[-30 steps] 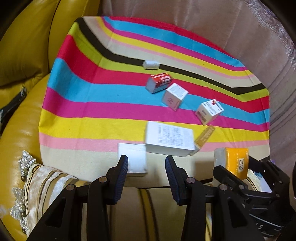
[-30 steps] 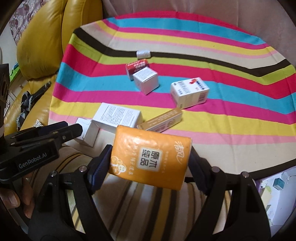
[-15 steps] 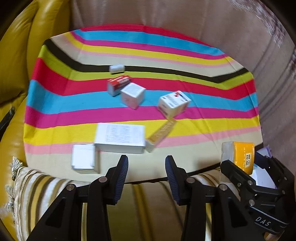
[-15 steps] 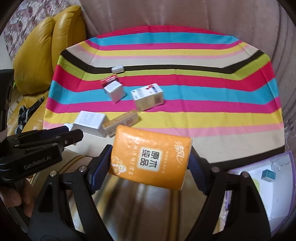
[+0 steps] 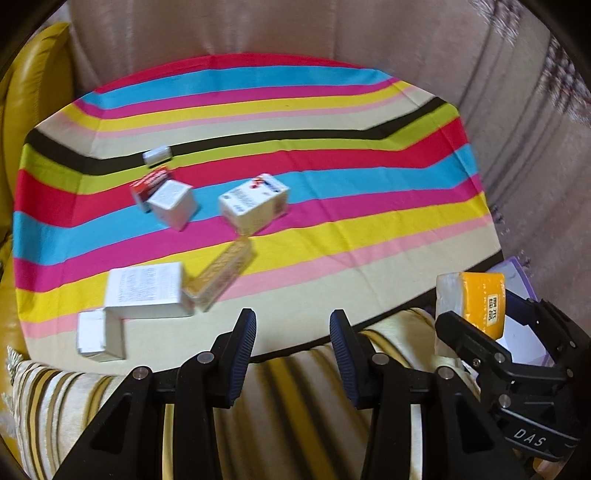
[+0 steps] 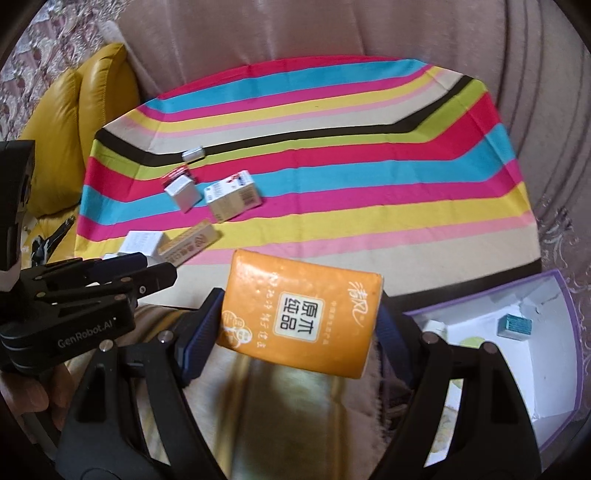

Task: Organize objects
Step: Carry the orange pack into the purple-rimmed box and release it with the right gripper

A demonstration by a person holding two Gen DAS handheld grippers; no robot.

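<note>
Clamping an orange tissue pack [image 6: 301, 314], right hand-held gripper [image 6: 295, 325], left hand-held gripper [image 5: 291, 354] narrow, empty.

A striped cloth [image 5: 332, 206] is lying spread out, a yellow leather cushion [image 6: 92, 122] sitting at its left edge, beige upholstery [image 5: 258, 33] rising behind it.

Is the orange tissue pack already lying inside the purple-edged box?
No, the orange tissue pack is clamped in the right tool, beside the purple-edged box.
</note>
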